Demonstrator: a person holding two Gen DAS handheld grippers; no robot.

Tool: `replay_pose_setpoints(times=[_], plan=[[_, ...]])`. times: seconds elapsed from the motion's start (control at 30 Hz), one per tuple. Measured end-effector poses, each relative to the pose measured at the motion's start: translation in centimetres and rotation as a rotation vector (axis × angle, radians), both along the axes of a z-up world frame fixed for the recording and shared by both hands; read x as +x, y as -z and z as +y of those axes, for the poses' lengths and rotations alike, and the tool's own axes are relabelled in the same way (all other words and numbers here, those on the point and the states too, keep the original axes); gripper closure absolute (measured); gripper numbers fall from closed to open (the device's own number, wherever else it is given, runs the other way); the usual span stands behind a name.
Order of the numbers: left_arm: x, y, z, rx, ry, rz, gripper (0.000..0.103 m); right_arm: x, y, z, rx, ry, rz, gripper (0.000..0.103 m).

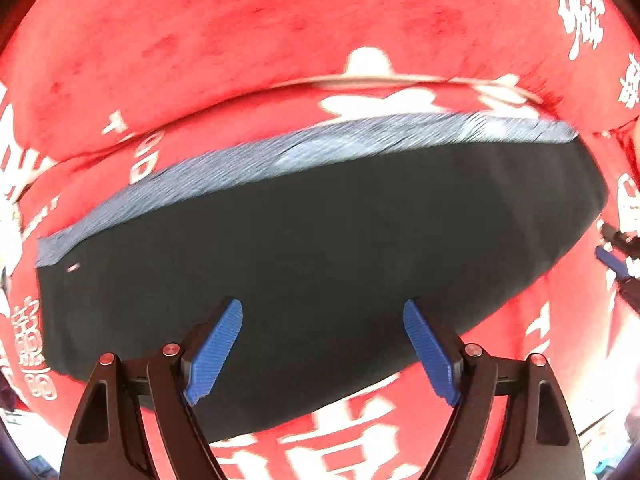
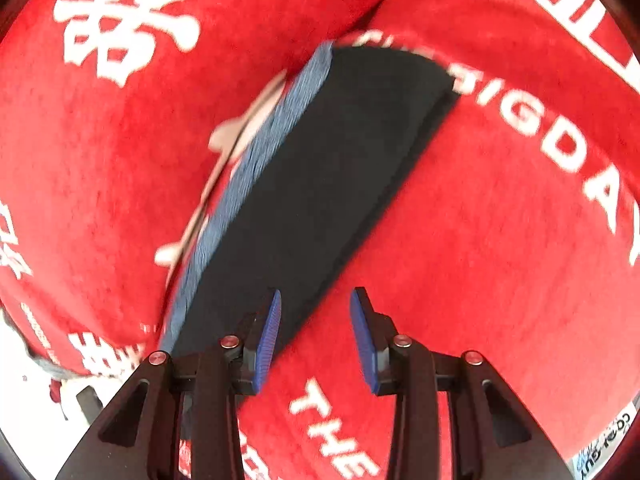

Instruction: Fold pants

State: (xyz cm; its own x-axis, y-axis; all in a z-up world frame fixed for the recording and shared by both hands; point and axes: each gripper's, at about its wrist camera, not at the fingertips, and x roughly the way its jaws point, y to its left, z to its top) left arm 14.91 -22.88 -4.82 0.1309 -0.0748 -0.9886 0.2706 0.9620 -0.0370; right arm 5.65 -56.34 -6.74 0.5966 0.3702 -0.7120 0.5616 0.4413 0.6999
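Both jaws wide, empty: left gripper [image 1: 322, 350], right gripper [image 2: 316, 338] over folded dark pants [image 1: 320, 248] on red printed blanket [image 1: 240, 40]; fold looks near done.

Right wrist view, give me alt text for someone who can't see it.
Dark folded pants with a blue-grey edge lie on a red cloth printed with white lettering. The right gripper is open at their near corner, holding nothing.

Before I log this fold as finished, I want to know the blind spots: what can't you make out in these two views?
- Pants, left wrist view: near edge hidden behind the left hand-held gripper; folded layers can't be counted.
- Blue-grey waistband: motion-blurred in both views.
- Pants' near end, right wrist view: hidden behind the right hand-held gripper.
- White lettering on the red cloth: cut off by picture edges.
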Motion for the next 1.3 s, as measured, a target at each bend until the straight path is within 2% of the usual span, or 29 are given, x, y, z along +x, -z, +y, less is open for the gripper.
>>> replay_pose_setpoints(times=[0.13,0.23,0.3,0.37,0.5,0.57,0.6,0.63,0.7,0.77,0.8,0.83,0.93,1.0,1.13,1.23,1.3], plan=[[2.2,1.3,-4.5,-0.039,-0.01,-0.019,0.019,0.1,1.9,-2.5,0.024,0.059,-0.01,0.063],[2.0,3.4,-7.6,-0.011,0.004,-0.051,0.019,0.3,3.6,-3.5,0.076,0.076,-0.057,0.062],[2.0,5.1,-8.9,0.015,-0.007,-0.027,0.019,0.7,4.4,-3.8,0.097,0.091,-0.104,0.062],[1.6,5.3,-9.4,0.034,-0.008,-0.079,0.018,1.4,4.9,-4.3,0.116,0.114,-0.156,0.057],[2.5,3.9,-10.2,0.057,0.03,-0.094,0.018,3.7,5.7,-4.8,0.187,0.151,-0.202,0.056],[4.0,2.8,-10.8,0.054,0.004,-0.156,0.018,4.3,6.1,-5.0,0.222,0.155,-0.188,0.062],[4.8,2.5,-11.1,0.046,-0.012,-0.171,0.018,4.4,6.1,-5.0,0.23,0.146,-0.18,0.08],[5.9,2.6,-11.7,0.038,-0.03,-0.172,0.018,4.4,5.8,-5.0,0.228,0.132,-0.186,0.085],[7.8,4.3,-13.4,0.058,-0.053,-0.141,0.018,4.4,4.5,-4.9,0.187,0.094,-0.2,0.087],[8.2,6.6,-15.4,0.099,-0.025,-0.1,0.016,4.6,2.5,-4.7,0.13,0.043,-0.229,0.088],[8.0,6.4,-15.9,0.112,-0.021,-0.166,0.015,4.9,1.6,-4.5,0.098,0.015,-0.244,0.089],[8.0,6.4,-16.4,0.132,0.001,-0.173,0.015,5.4,0.2,-4.1,0.061,-0.018,-0.262,0.089],[8.7,5.5,-15.0,0.05,-0.026,-0.097,0.016,6.4,-4.0,-2.5,-0.057,-0.117,-0.31,0.089],[8.6,4.3,-12.8,0.009,-0.052,-0.094,0.016,7.4,-7.3,-0.4,-0.155,-0.208,-0.349,0.089],[7.5,1.6,-6.6,0.009,-0.067,-0.14,0.016,8.2,-12.5,5.4,-0.321,-0.395,-0.399,0.089],[6.3,0.3,0.2,0.036,-0.123,-0.137,0.016,8.5,-14.9,12.2,-0.493,-0.581,-0.401,0.088],[5.2,-0.2,4.2,0.066,-0.167,-0.137,0.016,8.8,-14.8,17.8,-0.586,-0.699,-0.378,0.088]])
